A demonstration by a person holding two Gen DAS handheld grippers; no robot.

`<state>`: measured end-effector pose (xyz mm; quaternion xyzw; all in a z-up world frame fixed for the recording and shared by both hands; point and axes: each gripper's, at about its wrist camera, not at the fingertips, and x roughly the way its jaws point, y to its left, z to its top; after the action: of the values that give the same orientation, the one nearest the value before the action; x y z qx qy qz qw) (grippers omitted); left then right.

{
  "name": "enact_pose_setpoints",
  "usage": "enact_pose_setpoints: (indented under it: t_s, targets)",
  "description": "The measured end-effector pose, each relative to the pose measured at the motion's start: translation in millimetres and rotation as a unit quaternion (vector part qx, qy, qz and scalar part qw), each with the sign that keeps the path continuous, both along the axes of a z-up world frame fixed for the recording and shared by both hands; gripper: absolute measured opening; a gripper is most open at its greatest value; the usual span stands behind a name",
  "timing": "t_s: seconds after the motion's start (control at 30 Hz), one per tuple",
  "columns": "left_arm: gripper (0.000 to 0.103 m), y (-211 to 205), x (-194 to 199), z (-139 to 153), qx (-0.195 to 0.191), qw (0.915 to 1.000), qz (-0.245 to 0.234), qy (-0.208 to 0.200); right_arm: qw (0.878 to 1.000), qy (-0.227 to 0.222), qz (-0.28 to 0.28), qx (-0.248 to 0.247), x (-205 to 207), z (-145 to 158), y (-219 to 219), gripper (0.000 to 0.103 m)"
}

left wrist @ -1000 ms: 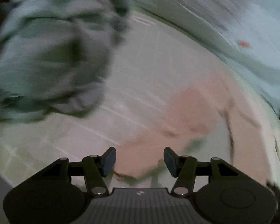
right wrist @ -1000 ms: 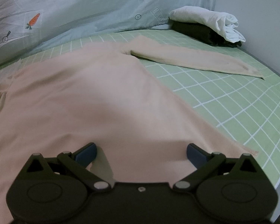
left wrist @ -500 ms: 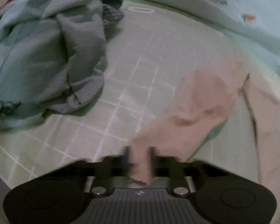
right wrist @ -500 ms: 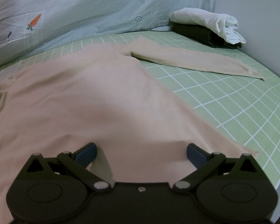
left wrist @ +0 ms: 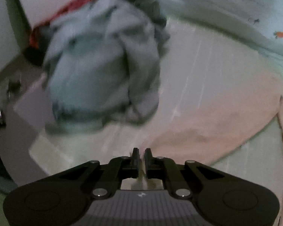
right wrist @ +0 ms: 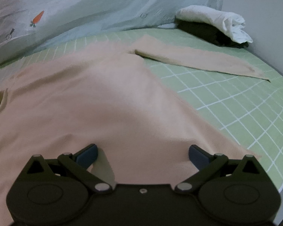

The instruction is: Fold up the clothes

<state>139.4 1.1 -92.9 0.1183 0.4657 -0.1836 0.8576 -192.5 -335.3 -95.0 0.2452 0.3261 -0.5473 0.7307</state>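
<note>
A beige long-sleeved top [right wrist: 96,101] lies spread flat on the green checked bed sheet [right wrist: 235,101], one sleeve [right wrist: 198,60] stretched out to the right. My right gripper [right wrist: 143,153] is open and hovers just over the top's near hem. In the left wrist view, my left gripper [left wrist: 141,154] is shut on the end of the top's other sleeve [left wrist: 213,124], which is lifted off the sheet. This view is blurred.
A heap of grey-blue clothes [left wrist: 103,71] lies ahead left of the left gripper, red fabric [left wrist: 75,5] behind it. A pale quilt with carrot print [right wrist: 84,9] lies along the back. A white roll on dark folded clothes [right wrist: 213,26] sits at back right by the wall.
My left gripper has shut on the sleeve end and lifted it, swinging its view toward the clothes heap. The right gripper has stayed open over the hem.
</note>
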Motion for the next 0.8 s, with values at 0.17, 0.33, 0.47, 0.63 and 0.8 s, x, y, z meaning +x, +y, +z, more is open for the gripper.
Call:
enact_pose_setpoints:
  t_s: [0.17,0.33,0.47,0.63,0.8]
  targets:
    - [0.025,-6.4,-19.5,4.9,-0.035,0.9993,0.01,0.008,0.999,0.016,0.044,0.023,-11.3,6.4,-7.8,0.103]
    - [0.038,-42.8,-49.2,12.6,-0.06,0.9973,-0.035,0.023,0.998,0.036,0.051,0.017,-39.7,7.6,-11.9,0.102]
    - [0.041,-90.4,-84.4,7.1,-0.076,0.9871,-0.124,0.068,0.999,0.027,0.037,0.028,-68.0,5.4,-20.5,0.092]
    - [0.048,-146.9,-139.1,-7.0,-0.026,0.9659,-0.242,0.088,0.997,0.003,0.062,0.039,-93.2,5.0,-22.2,0.074]
    - [0.048,-169.5,-170.3,-21.8,-0.004,0.9506,-0.285,0.122,0.992,0.013,0.119,0.033,-104.3,9.9,-18.7,0.013]
